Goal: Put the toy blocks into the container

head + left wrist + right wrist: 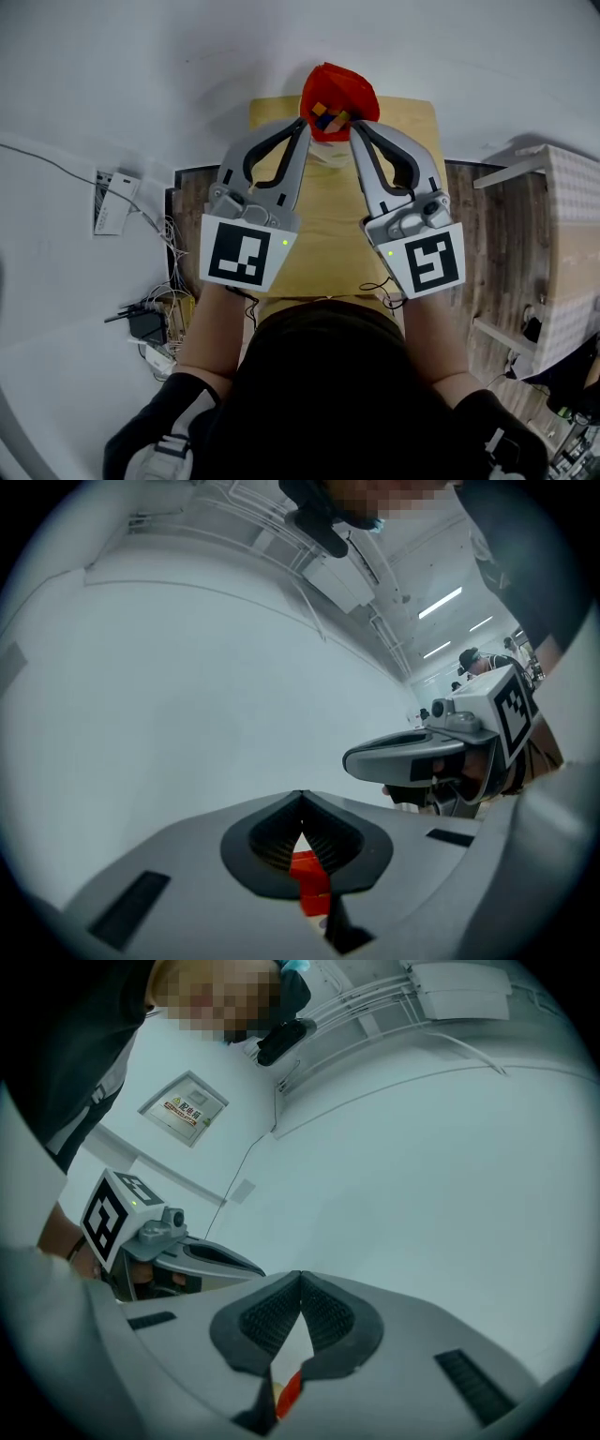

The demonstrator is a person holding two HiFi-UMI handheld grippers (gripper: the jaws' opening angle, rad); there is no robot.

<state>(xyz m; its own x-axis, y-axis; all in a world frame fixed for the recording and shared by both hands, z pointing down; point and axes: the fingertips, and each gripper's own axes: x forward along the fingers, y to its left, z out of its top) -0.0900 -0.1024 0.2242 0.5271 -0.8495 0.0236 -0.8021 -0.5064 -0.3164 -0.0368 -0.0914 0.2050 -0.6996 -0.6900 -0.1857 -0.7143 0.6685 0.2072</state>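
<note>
The red soft container (339,90) is held up over the far end of the tan table (323,239), with several coloured toy blocks (328,117) showing in its mouth. My left gripper (303,127) pinches its left rim and my right gripper (356,129) pinches its right rim. In the left gripper view the left gripper (300,803) has its pads together, with the red container (307,874) showing just behind them. In the right gripper view the right gripper (300,1281) is likewise closed, with a strip of the red container (289,1393) in the gap below the pads.
A white wall fills the background of both gripper views. A power strip (112,202) and a tangle of cables (155,323) lie on the floor at the left. A white shelf unit (553,244) stands at the right. The person's body fills the bottom of the head view.
</note>
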